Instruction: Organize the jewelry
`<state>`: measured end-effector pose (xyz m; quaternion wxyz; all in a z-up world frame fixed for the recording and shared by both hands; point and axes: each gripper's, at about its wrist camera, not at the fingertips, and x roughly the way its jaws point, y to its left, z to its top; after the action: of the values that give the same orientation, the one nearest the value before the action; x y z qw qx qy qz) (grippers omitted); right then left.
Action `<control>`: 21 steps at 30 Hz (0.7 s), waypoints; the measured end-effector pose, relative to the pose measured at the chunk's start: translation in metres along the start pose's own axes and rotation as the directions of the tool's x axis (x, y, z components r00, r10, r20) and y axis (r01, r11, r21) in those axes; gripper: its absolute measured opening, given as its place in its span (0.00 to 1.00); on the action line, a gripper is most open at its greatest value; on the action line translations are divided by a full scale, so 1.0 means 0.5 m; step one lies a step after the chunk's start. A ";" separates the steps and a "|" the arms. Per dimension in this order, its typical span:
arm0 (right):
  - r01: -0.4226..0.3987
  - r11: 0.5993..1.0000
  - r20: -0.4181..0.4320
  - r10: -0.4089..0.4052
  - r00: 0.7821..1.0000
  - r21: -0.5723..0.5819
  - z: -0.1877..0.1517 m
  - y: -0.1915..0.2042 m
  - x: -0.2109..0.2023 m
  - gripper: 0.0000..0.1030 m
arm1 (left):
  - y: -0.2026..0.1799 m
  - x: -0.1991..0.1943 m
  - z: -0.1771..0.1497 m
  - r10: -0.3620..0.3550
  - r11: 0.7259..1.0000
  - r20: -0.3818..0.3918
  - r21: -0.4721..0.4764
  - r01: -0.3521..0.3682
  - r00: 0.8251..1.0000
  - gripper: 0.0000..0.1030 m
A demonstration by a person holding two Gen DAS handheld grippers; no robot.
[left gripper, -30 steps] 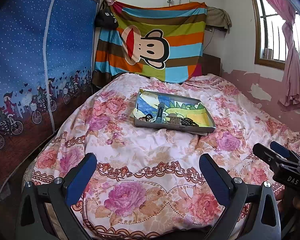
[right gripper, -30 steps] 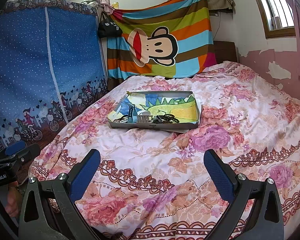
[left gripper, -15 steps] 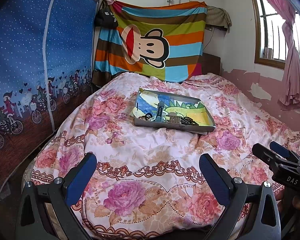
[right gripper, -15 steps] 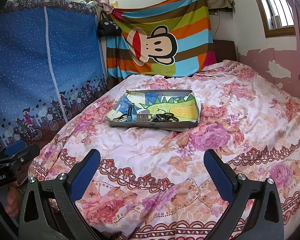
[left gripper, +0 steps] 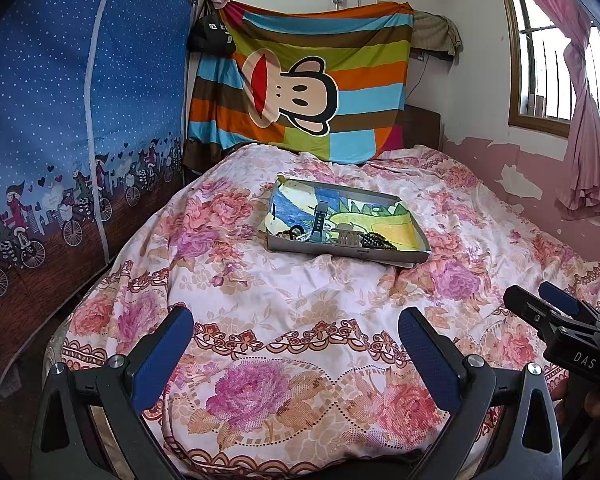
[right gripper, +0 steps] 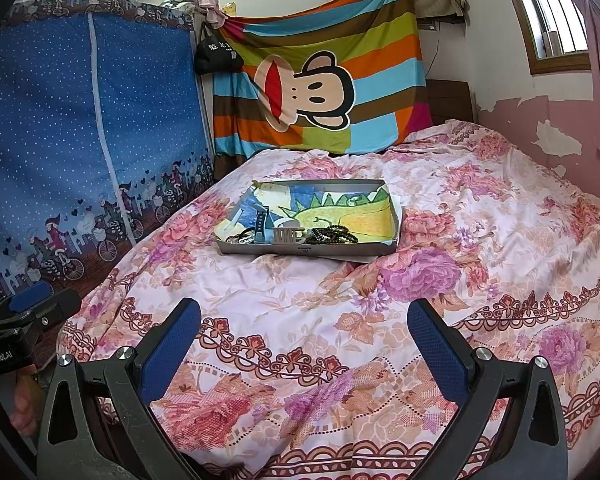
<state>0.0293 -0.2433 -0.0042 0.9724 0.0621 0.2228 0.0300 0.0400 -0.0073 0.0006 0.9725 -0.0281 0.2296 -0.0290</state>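
Note:
A shallow grey tray (left gripper: pixel 418 257) (right gripper: pixel 394 236) lined with a colourful drawing lies on the flowered bedspread, mid-bed. Along its near edge sit a blue watch strap (left gripper: pixel 318 229) (right gripper: pixel 261 226), a pale comb-like clip (left gripper: pixel 348 237) (right gripper: pixel 287 235), a dark bead bracelet (left gripper: pixel 378 242) (right gripper: pixel 332 235) and dark rings (left gripper: pixel 292 233) (right gripper: pixel 244 236). My left gripper (left gripper: pixel 296 344) hovers open over the bed's near end, well short of the tray, nothing between its blue pads. My right gripper (right gripper: pixel 304 334) is likewise open and empty, also short of the tray.
A blue fabric wardrobe (left gripper: pixel 60 120) stands along the left of the bed. A striped monkey sheet (left gripper: pixel 300 80) hangs behind it, with a black bag (left gripper: pixel 212 34) on the wardrobe corner. A window with a pink curtain (left gripper: pixel 580 120) is on the right wall.
Both views have drifted only slightly; the tray sits a touch higher in frame. Both grippers stay open and empty.

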 end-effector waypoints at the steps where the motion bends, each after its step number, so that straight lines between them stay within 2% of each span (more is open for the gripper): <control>1: 0.000 1.000 -0.001 0.000 1.000 -0.001 0.002 0.000 0.001 0.99 | 0.000 0.000 0.000 0.000 1.000 0.000 0.000 0.000 1.000 1.00; 21: 0.000 1.000 -0.005 0.000 1.000 0.002 -0.003 0.001 0.002 0.99 | -0.002 0.000 0.004 0.000 1.000 -0.003 -0.002 0.000 1.000 1.00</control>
<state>0.0296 -0.2427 -0.0061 0.9718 0.0629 0.2254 0.0302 0.0411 -0.0080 0.0025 0.9721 -0.0289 0.2311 -0.0288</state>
